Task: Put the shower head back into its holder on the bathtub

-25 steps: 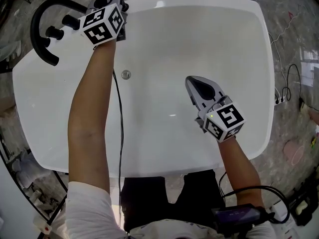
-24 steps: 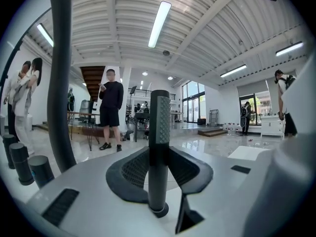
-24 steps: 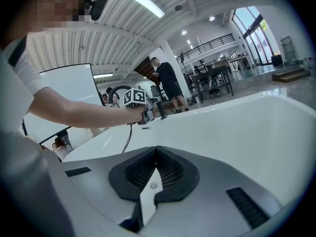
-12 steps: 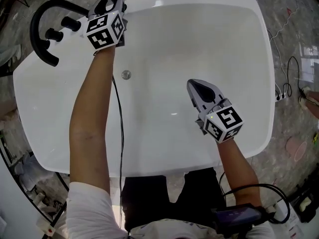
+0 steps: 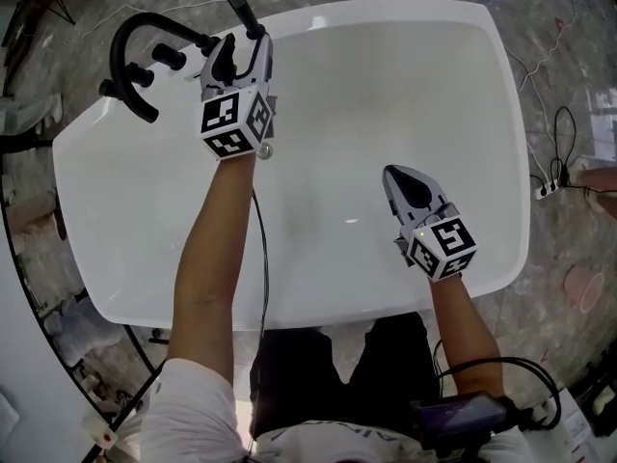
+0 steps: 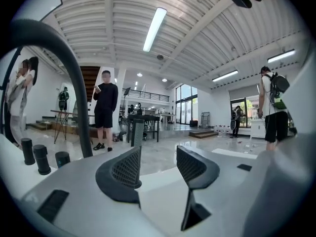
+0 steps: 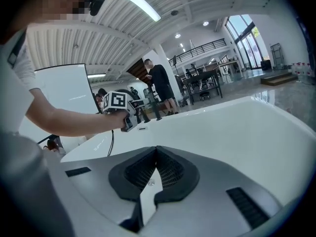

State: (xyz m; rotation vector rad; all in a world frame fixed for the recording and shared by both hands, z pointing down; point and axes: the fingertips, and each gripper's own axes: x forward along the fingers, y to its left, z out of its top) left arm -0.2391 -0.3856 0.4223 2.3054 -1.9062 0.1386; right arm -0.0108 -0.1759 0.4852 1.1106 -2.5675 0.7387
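Black against the white bathtub (image 5: 77, 191) rim, the shower head (image 5: 241, 6) now stands on its own at the far left corner. Its handle slants up beside the arched black faucet (image 5: 130, 29) and its knobs (image 5: 166, 58).

A second ago my left gripper (image 5: 236, 51) was pushed right up against that spot. Since then it has drawn back toward me along the tub's edge. Its jaws are opening, already spread wide, with nothing between them in the left gripper view. That view looks past the pads at a dark upright post (image 6: 137, 132) on the rim, which I take to be the shower head. I cannot make out the holder itself, because in the head view the gripper covers the handle's base.

I read this as the release. The shower head stays up unaided, so it looks seated, and the task seems close to done with only the withdrawal left.

My right gripper (image 5: 397, 175) hangs over the tub's basin, well apart from the fittings and much where it was before. Its jaws are pressed together on nothing.

As for writing, there is none I can read. The marker cubes (image 5: 236, 123) on both grippers carry black-and-white square patterns, not letters. I find no brand or label on the tub, the faucet or the shower head.
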